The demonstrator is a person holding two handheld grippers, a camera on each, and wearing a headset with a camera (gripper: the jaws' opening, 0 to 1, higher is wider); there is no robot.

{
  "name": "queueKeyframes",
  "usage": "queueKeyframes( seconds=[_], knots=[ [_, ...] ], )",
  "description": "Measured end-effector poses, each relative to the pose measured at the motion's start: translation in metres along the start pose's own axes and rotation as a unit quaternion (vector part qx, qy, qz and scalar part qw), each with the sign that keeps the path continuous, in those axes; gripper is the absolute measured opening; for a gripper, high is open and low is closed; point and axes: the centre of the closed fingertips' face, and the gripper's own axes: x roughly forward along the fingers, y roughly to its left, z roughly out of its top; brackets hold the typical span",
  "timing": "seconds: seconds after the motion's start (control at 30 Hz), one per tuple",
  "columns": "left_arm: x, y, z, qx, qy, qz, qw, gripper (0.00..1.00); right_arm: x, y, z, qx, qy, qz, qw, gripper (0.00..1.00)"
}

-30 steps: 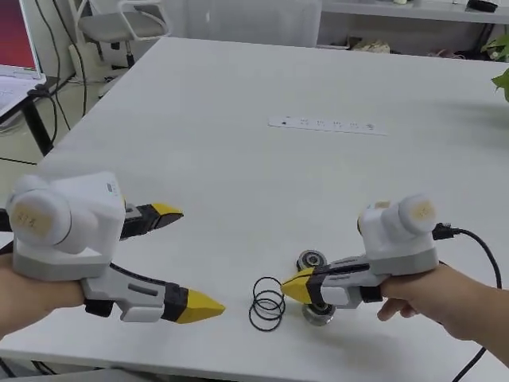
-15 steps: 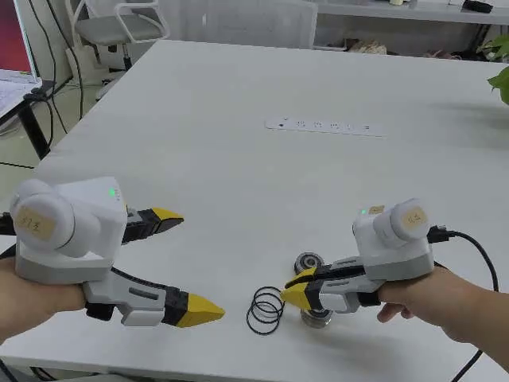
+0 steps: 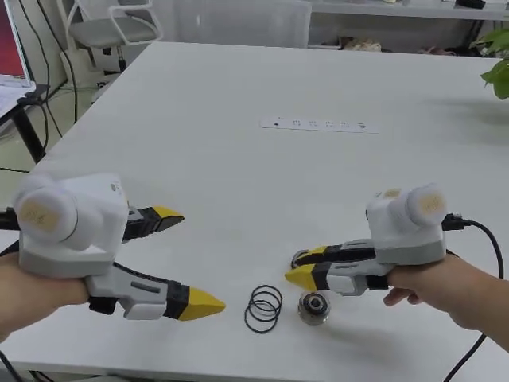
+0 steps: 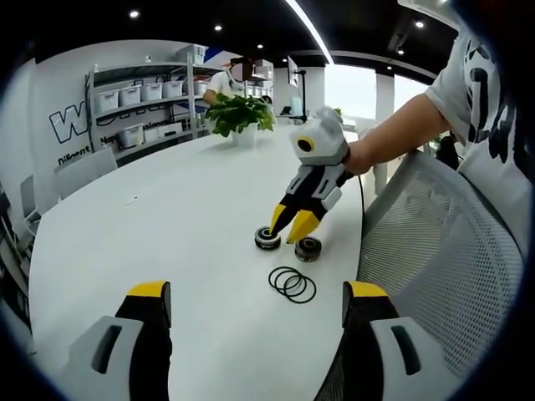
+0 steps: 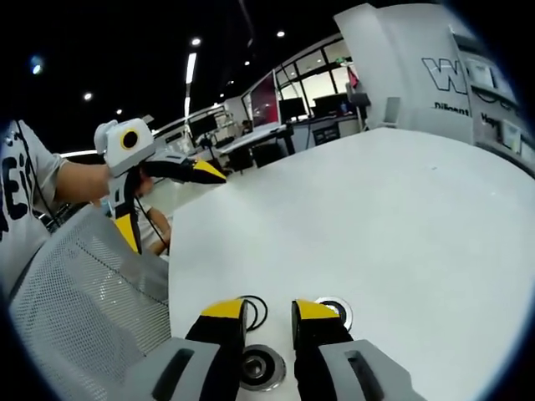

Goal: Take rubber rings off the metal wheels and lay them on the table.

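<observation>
Wheel (image 3: 314, 307) lies just below right gripper's (image 3: 301, 267) slightly parted jaws, seemingly untouched.

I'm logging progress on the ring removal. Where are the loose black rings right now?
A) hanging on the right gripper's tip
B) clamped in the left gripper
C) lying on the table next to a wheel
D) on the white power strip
C: the rings lie in a small overlapping pile on the table, right beside a wheel, and the left gripper stands open with nothing between its jaws.
</observation>
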Motion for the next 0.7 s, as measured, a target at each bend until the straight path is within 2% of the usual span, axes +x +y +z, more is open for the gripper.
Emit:
queueKeyframes(
  seconds=[0.23,0.7],
  knots=[
    [0.009,0.002,0.005,0.003,0.005,-0.008,0.9999,0.81,-0.012,-0.014,0.004,0.005,-0.014,-0.016,0.9997,0.2],
    [0.036,0.013,0.02,-0.001,0.005,-0.023,0.9997,0.78,-0.024,-0.038,0.001,0.017,-0.025,-0.04,0.9987,0.22]
  ],
)
